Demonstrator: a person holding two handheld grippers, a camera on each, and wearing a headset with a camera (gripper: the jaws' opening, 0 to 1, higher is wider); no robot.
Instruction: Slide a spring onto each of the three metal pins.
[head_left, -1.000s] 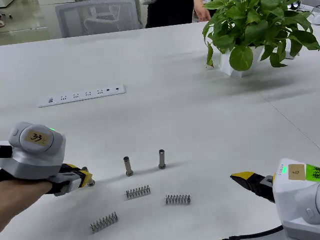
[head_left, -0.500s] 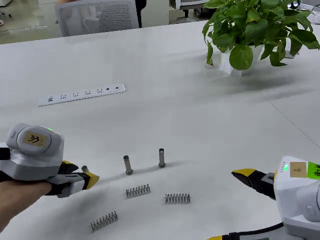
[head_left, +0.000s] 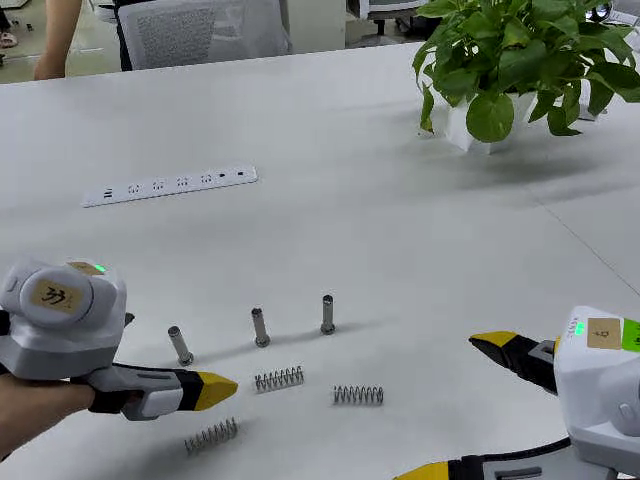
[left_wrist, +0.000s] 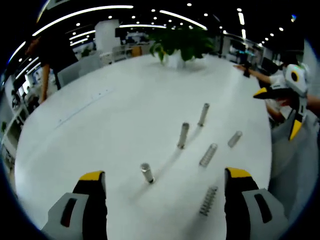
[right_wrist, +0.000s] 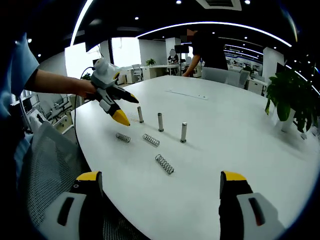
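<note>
Jaws gape wide and empty on my left gripper (left_wrist: 165, 175) and right gripper (right_wrist: 161, 176), flanking three coiled steel springs (head_left: 279, 379) lying loose by the white table's (head_left: 400, 230) near edge. Beyond them, three upright grey metal pins (head_left: 260, 327) stand bare, ready for threading.

On the bench (head_left: 400, 230) three pins stand in a row, apart from one another: left pin (head_left: 180, 345), middle pin (head_left: 260, 327), right pin (head_left: 327, 314). In front of them lie the middle spring (head_left: 278, 379), the right spring (head_left: 357, 395) and, nearest, the left spring (head_left: 211, 435). The left gripper (left_wrist: 165, 174) sits just left of the springs, the right gripper (head_left: 455, 405) to their right. A power strip (head_left: 170, 186) lies behind on the left, and a plant (head_left: 510, 60) stands far back on the right.
</note>
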